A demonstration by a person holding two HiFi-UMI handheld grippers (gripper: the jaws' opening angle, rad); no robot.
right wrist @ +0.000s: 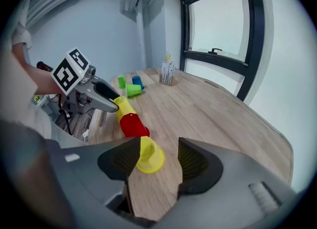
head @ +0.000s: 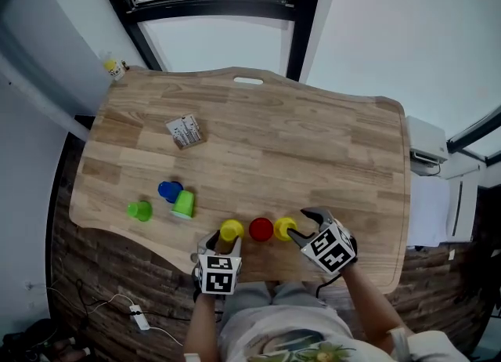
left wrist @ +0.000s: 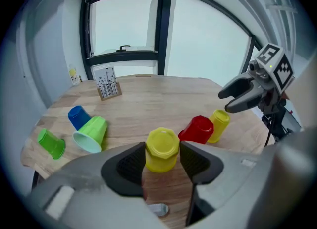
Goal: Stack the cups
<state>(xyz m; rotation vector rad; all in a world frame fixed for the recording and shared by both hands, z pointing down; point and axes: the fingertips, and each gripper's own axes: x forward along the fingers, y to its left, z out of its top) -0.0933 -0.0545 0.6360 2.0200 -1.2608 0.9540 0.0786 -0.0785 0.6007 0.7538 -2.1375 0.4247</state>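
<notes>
nothing is stacked yet: all six cups sit or lie singly on the table [head: 313,141], so the task is only at its first pick.

the left gripper [left wrist: 162,148] has its jaws closed on the inverted yellow cup [left wrist: 161,149], one pad pressed on each side. this cup stands base up at the near edge of the table, and it looks to be the first piece picked for a stack.

just beside it, along the same edge, the red cup [head: 261,229] lies on its side, touching the tipped yellow cup [right wrist: 148,157]. i cannot tell whether those two are nested at all.

the right gripper [right wrist: 158,146] has its jaws well apart and holds nothing. the tipped yellow cup lies ahead of them, close to one jaw, with bare wood showing before the other.

towards the left edge of the table, well apart from that row, the blue cup [head: 169,190] and the light green cup [head: 184,204] lie against each other, with the green cup [head: 140,210] near them. all three are untouched. as i judge it, every joining step is still left to do.
</notes>
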